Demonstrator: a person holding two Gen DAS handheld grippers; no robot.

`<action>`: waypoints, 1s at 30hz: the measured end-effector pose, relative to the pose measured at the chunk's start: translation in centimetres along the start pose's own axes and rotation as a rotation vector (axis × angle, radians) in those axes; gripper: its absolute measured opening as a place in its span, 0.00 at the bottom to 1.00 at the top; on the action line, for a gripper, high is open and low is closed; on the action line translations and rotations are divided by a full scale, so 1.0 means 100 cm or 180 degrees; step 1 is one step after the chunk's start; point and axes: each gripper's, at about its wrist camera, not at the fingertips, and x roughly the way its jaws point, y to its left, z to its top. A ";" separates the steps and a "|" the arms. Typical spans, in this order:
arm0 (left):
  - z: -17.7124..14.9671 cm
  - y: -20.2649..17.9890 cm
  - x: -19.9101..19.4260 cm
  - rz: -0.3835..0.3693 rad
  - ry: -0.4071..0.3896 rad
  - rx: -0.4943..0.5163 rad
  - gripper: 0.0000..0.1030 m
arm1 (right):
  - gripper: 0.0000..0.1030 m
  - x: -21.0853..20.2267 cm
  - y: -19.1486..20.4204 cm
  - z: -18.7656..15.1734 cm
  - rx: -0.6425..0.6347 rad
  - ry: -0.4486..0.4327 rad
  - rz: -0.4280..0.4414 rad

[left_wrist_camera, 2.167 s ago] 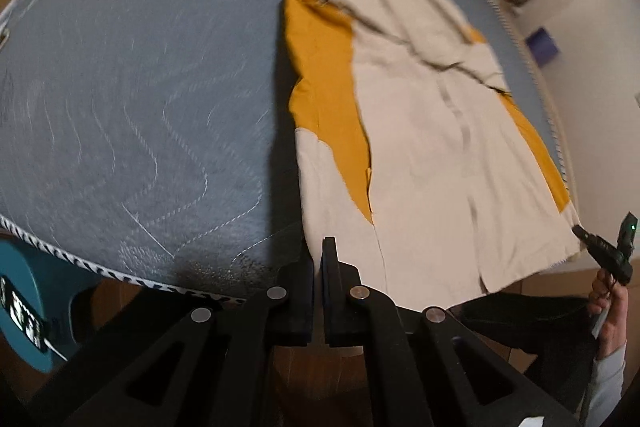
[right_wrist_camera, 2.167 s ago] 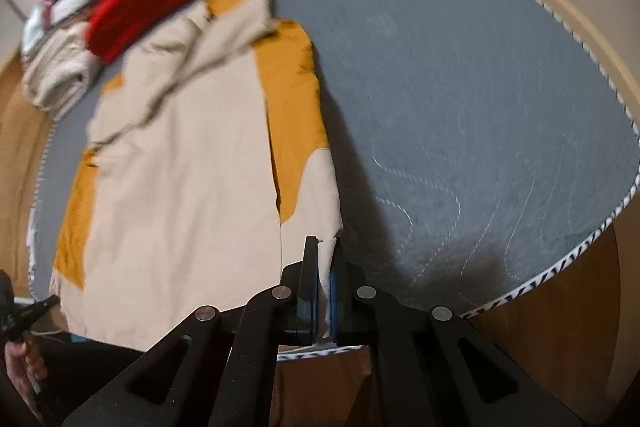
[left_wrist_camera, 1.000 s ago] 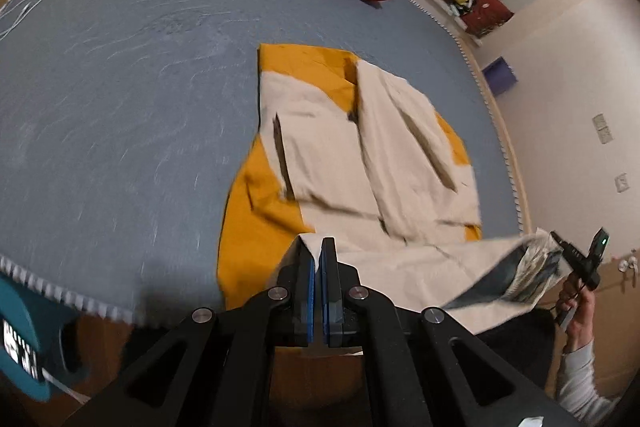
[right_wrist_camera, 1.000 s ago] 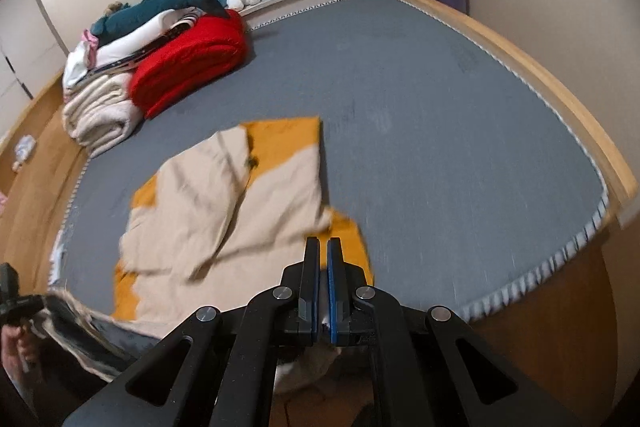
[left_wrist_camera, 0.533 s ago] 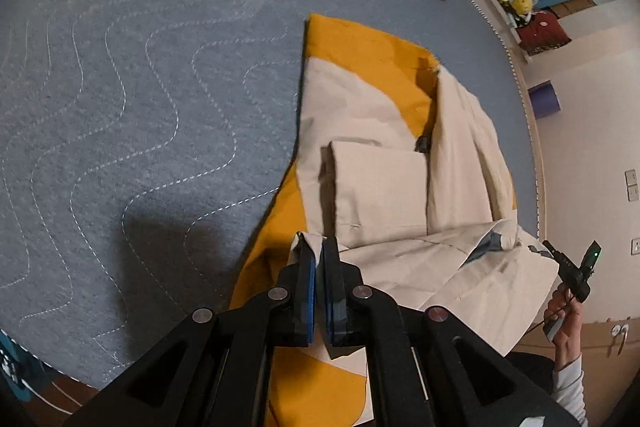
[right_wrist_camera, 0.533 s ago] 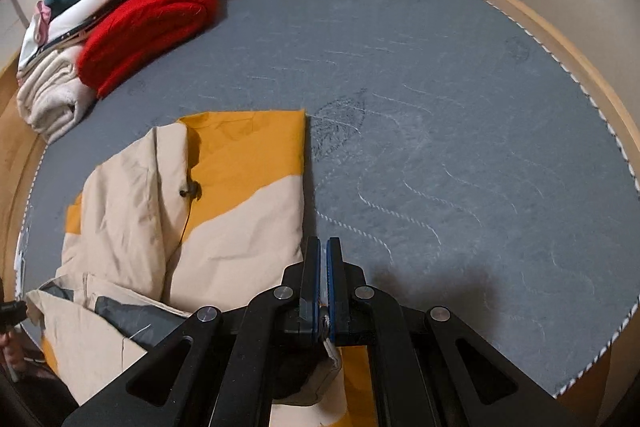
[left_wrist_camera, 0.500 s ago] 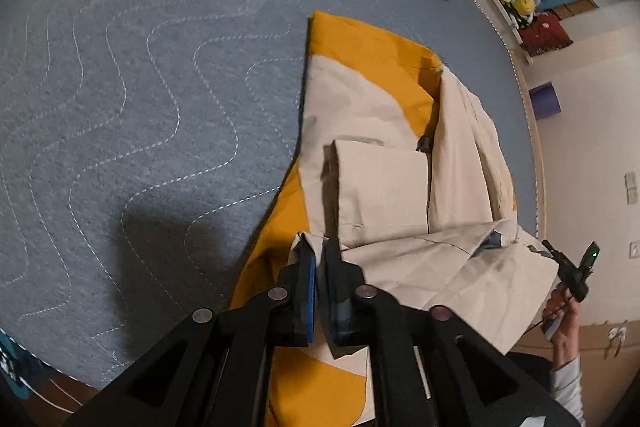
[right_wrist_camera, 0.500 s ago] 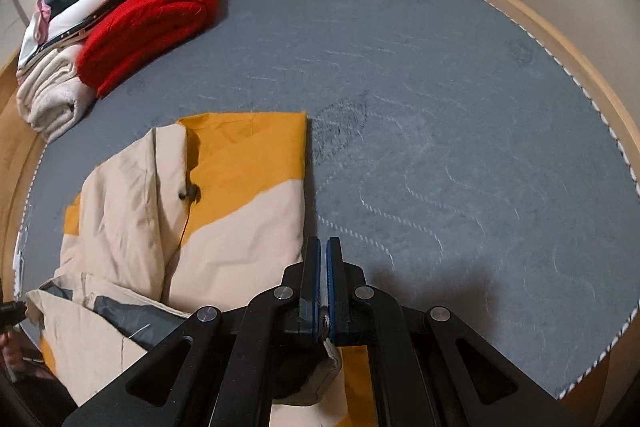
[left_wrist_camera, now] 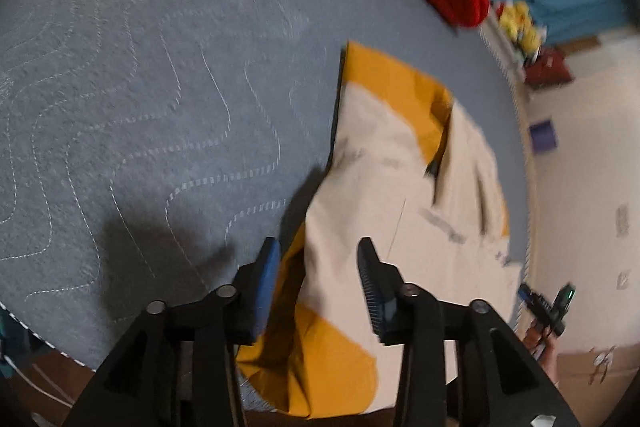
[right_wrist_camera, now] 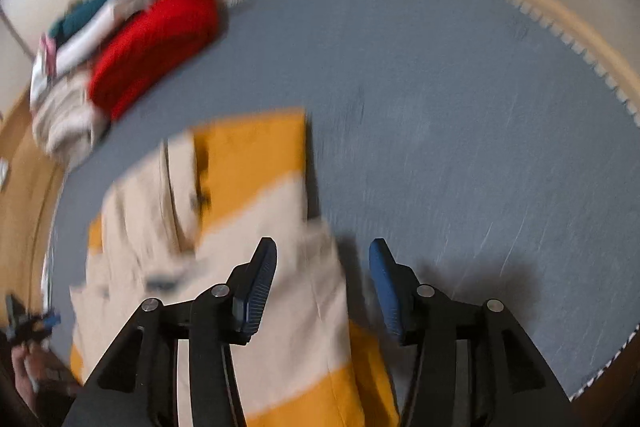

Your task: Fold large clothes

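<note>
Garment (left_wrist_camera: 360, 211) now folded — beneath parted tongs

We saw a matt cream-and-mustard cloth garment (left_wrist_camera: 372, 179) lying on a felt-like grey blanket (left_wrist_camera: 140, 115) stitched with wavy pale thread. The left gripper (left_wrist_camera: 316, 255) looked matt black plastic with ribbed blue pads (left_wrist_camera: 269, 267) and small shiny metal screws.

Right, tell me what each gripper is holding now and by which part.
Nothing is held. Both the left gripper and the right gripper have just been opening their jaws, which stand apart over the near edge of the cream and orange garment without pressing it.
</note>
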 end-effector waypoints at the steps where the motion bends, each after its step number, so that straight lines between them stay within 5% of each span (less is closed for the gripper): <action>1: -0.001 -0.004 0.005 0.0053 0.0060 0.0058 0.43 | 0.48 0.009 0.001 -0.007 -0.0059 0.0175 0.0001; 6: -0.005 -0.018 0.031 0.0311 0.0323 0.0258 0.46 | 0.48 0.043 0.001 -0.037 -0.0356 0.0814 -0.0157; 11: -0.008 -0.024 0.045 0.0500 0.0461 0.0349 0.43 | 0.47 0.046 0.006 -0.049 -0.0538 0.0922 -0.0127; 12: -0.009 -0.027 0.046 0.0476 0.0464 0.0399 0.41 | 0.36 0.046 0.008 -0.051 -0.0577 0.0906 -0.0123; 13: -0.010 -0.032 0.047 0.0461 0.0466 0.0454 0.33 | 0.14 0.044 0.011 -0.052 -0.0640 0.0880 -0.0122; 15: -0.013 -0.039 0.048 0.0482 0.0464 0.0577 0.09 | 0.09 0.038 0.018 -0.054 -0.0741 0.0789 -0.0120; 17: -0.011 -0.041 0.043 0.0471 0.0372 0.0610 0.03 | 0.05 0.029 0.022 -0.052 -0.0777 0.0676 -0.0084; 23: 0.001 -0.051 -0.011 -0.0003 -0.0468 0.0593 0.02 | 0.04 -0.031 0.016 -0.029 -0.0447 -0.0099 0.0190; 30: 0.009 -0.068 -0.033 0.0061 -0.1034 0.0786 0.01 | 0.04 -0.054 0.047 -0.019 -0.0630 -0.0779 0.0015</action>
